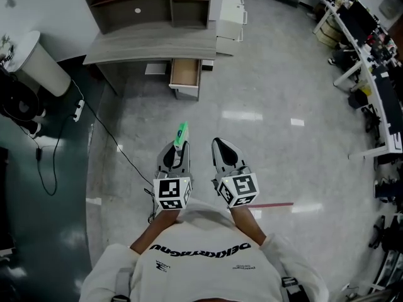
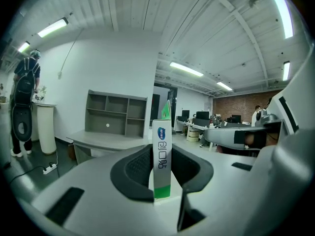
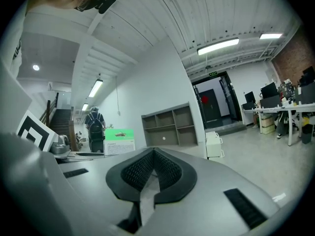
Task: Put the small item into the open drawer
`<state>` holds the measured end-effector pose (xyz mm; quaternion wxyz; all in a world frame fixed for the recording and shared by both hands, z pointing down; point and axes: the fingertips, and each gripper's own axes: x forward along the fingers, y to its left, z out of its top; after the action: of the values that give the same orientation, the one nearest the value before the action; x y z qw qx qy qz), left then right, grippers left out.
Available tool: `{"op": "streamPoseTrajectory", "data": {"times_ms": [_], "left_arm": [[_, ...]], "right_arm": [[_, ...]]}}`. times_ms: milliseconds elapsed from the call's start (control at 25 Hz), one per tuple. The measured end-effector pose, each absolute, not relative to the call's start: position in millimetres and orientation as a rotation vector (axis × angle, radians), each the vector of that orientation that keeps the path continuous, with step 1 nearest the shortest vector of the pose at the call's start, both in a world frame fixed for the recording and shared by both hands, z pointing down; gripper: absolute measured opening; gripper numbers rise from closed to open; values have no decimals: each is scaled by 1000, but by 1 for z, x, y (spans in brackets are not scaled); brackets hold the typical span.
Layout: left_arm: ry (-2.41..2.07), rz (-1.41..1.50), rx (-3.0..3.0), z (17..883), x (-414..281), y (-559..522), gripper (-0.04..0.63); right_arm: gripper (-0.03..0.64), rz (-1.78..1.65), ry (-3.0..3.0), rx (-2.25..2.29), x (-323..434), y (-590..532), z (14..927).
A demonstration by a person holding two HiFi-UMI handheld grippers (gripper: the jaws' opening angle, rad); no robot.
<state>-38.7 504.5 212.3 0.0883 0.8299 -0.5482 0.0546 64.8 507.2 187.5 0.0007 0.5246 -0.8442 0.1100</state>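
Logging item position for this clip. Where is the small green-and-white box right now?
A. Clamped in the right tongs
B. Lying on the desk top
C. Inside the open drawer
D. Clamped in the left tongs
D: the left gripper view shows the green-and-white box upright between the pads of the left tongs, while the right tongs are shut on nothing and the open drawer lies well ahead of both.

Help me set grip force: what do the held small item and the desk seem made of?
Small item: likely thin printed cardboard, smooth finish; flat faces, crisp edges, printed lettering. Desk: apparently grey wood-grain laminate, matte; streaked grain shows, no glare.
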Motion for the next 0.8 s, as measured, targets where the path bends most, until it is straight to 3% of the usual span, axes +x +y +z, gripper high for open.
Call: {"op": "streamPoseTrajectory", "data": {"times_ms": [800], "left_arm": [[-1434,224,2539,219,-112,210,100]], "right_arm": [[31,395,-2529,1795,-11,220,181]]}}
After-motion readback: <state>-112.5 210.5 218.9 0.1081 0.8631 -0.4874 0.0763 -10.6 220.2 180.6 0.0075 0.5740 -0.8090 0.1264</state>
